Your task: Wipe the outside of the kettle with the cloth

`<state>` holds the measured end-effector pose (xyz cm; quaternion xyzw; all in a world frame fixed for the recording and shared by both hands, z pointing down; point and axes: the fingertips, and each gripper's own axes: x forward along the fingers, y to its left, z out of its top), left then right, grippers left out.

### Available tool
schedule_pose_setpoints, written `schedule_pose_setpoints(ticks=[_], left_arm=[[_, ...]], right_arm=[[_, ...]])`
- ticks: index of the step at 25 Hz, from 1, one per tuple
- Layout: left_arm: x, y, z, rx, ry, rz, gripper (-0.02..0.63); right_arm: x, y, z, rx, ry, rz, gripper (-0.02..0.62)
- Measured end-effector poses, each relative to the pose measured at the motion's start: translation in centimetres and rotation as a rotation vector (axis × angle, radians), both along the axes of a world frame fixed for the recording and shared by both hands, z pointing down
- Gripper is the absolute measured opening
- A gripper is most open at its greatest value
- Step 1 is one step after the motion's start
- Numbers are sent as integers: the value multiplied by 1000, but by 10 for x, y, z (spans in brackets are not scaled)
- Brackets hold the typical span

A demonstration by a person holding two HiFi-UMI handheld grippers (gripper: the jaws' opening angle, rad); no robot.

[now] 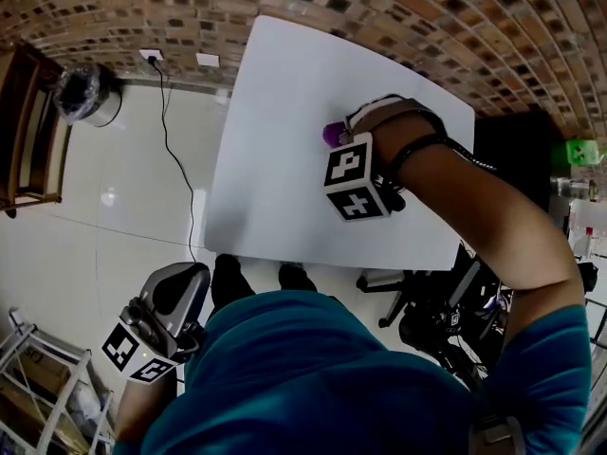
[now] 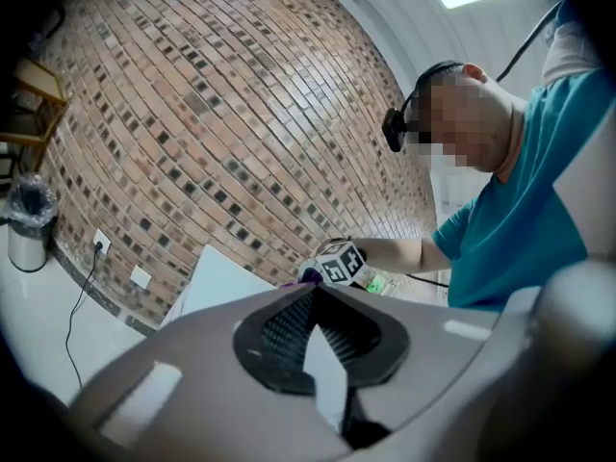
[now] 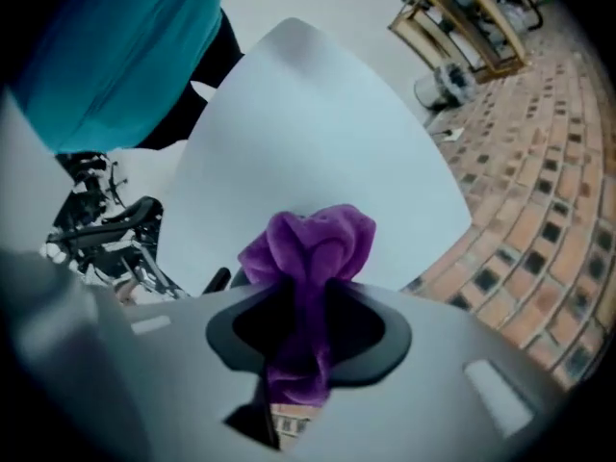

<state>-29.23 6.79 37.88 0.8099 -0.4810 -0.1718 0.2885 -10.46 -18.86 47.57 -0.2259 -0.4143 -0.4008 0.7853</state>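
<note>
A bunched purple cloth is pinched in my right gripper, which is shut on it and held over the right part of the white table. The cloth's free end bulges past the jaws. My left gripper hangs low at the person's left side, off the table, its jaws closed together with nothing between them. From there the right gripper's marker cube shows above the table. No kettle appears in any view.
A brick wall backs the table. On the tiled floor at the left stand a bagged bin and a wooden shelf; a cable runs from a wall socket. Chair bases sit at the table's right front.
</note>
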Motion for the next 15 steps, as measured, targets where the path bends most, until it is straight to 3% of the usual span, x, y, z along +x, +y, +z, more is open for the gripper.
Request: schedule_pose_setpoints(ticks=[10, 12, 15], left_arm=[[-43, 21, 17, -19, 58, -85, 5], [-51, 22, 15, -14, 60, -89, 5], [-58, 24, 8, -1, 49, -80, 5]], right_arm=[[8, 25, 102, -156, 267, 167, 109], [1, 30, 112, -199, 257, 216, 109], [-31, 26, 84, -277, 117, 341, 109]])
